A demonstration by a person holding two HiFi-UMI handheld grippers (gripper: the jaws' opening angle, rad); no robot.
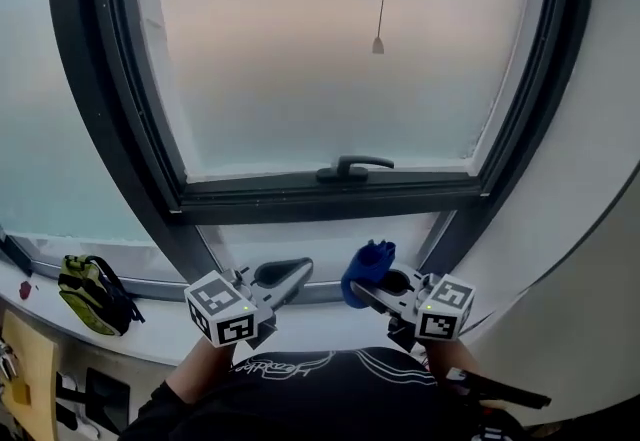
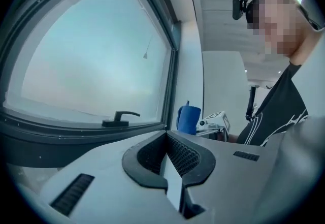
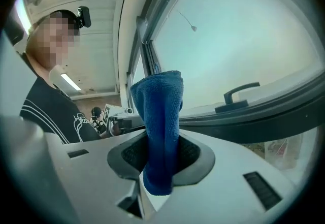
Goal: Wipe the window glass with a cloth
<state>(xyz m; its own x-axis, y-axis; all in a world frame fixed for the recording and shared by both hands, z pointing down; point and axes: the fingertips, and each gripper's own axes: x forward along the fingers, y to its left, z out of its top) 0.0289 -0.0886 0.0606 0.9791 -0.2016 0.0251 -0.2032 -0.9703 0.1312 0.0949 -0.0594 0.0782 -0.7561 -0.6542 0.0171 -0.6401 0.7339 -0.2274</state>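
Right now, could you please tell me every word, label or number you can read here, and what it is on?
No readable text in any view.
Shirt: white script print, too warped to read.
Left cube, right cube: square code patterns only, no letters or numbers.
Cloth: plain blue, no tag visible.
Bag: no legible label.
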